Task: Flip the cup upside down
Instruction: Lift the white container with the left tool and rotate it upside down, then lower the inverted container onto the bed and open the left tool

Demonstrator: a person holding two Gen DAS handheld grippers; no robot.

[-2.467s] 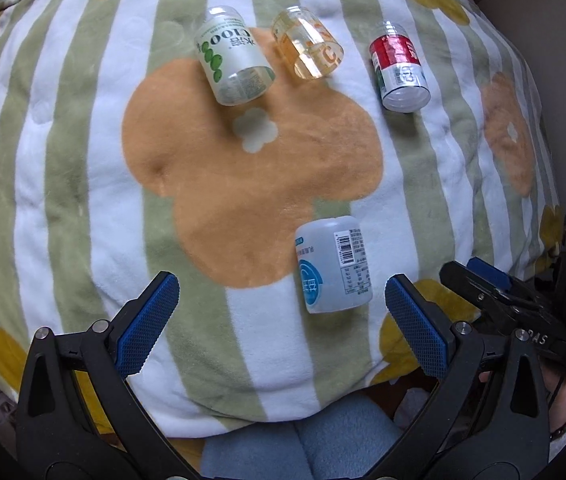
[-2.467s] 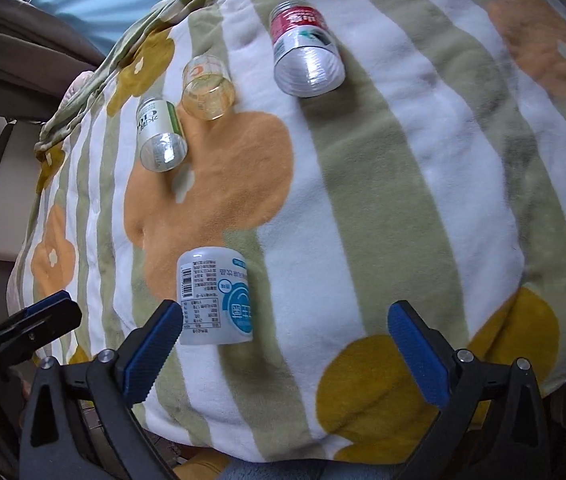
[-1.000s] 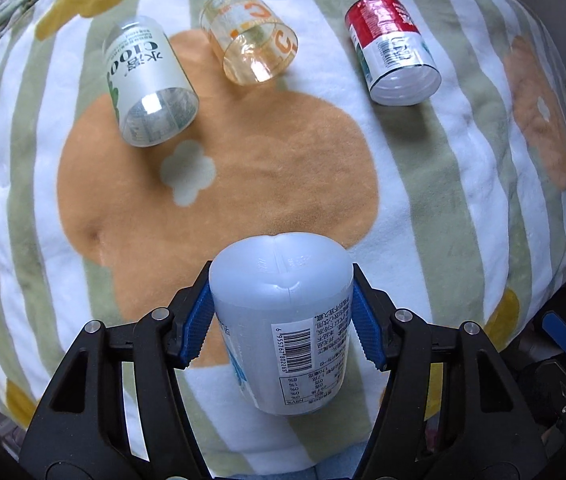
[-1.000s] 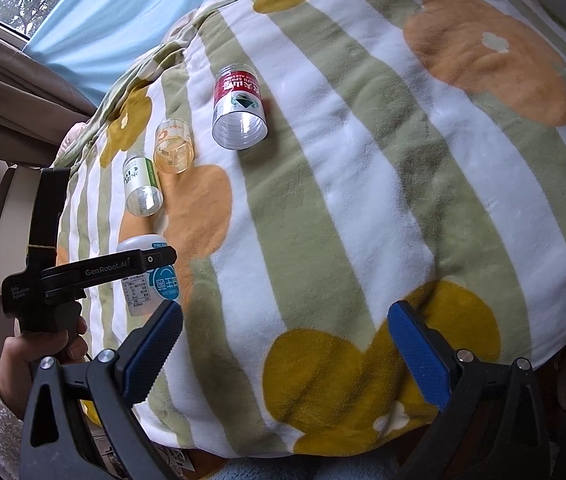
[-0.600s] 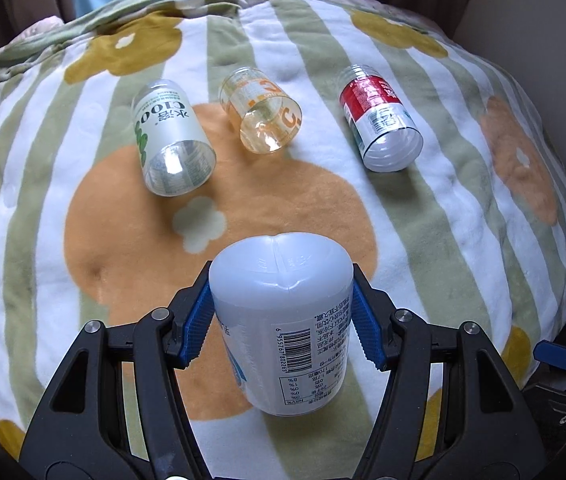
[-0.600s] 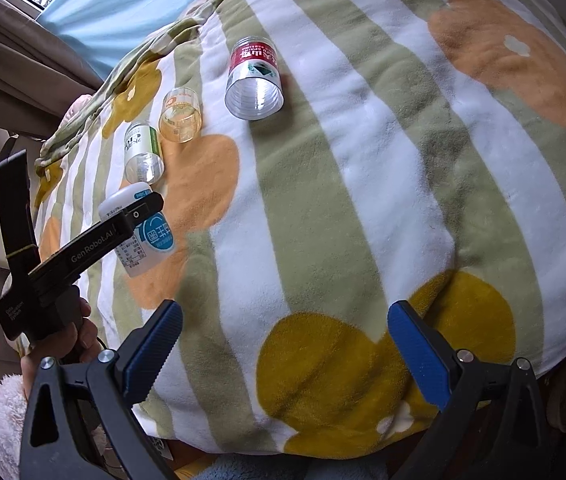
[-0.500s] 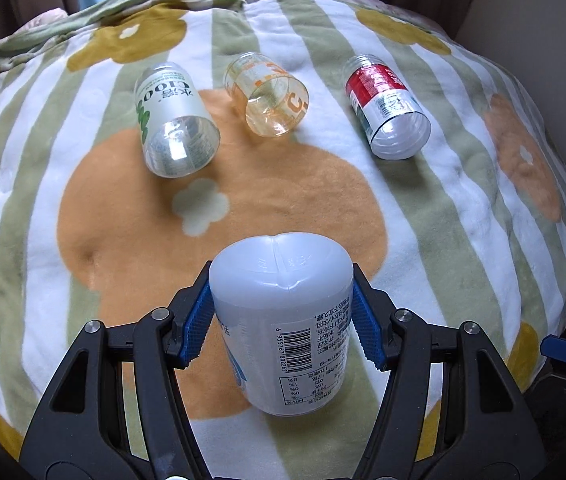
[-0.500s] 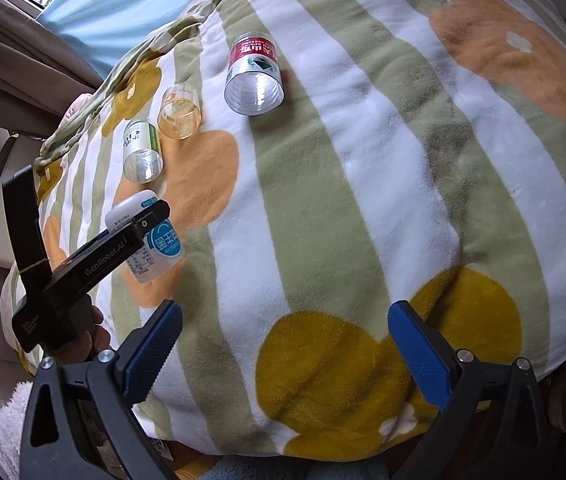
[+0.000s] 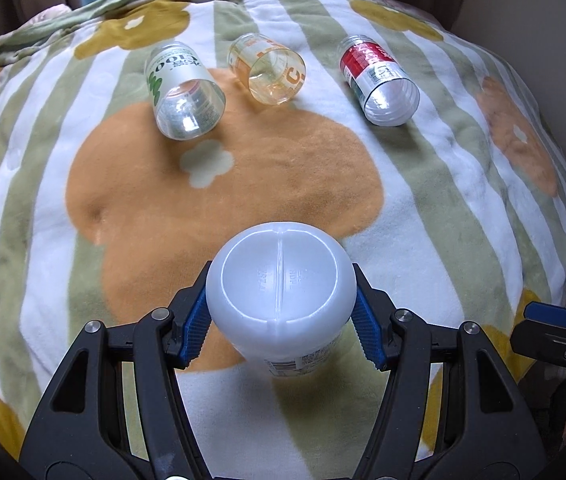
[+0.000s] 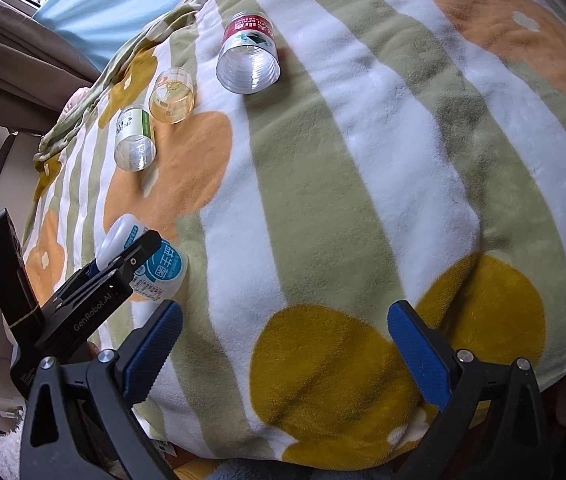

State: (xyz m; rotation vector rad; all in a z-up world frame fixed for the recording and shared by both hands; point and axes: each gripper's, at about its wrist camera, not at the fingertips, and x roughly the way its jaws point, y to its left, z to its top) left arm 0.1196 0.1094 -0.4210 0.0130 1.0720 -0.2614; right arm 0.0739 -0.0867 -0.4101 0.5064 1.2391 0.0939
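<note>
A white plastic cup with a blue label and barcode is clamped between the blue pads of my left gripper, its closed bottom facing the camera. In the right wrist view the same cup tilts in the left gripper, mouth down toward the striped blanket. Whether the mouth touches the blanket is unclear. My right gripper stands open over the blanket's near edge, holding nothing.
Three cut-bottle cups lie on their sides at the far end: a green-labelled cup, an orange-printed clear cup and a red-labelled cup. The blanket bulges softly. A curtain and window lie behind.
My left gripper closed on the white cup, lifted it off the blanket and has tipped it so that its bottom now faces the camera. The right gripper stayed open.
</note>
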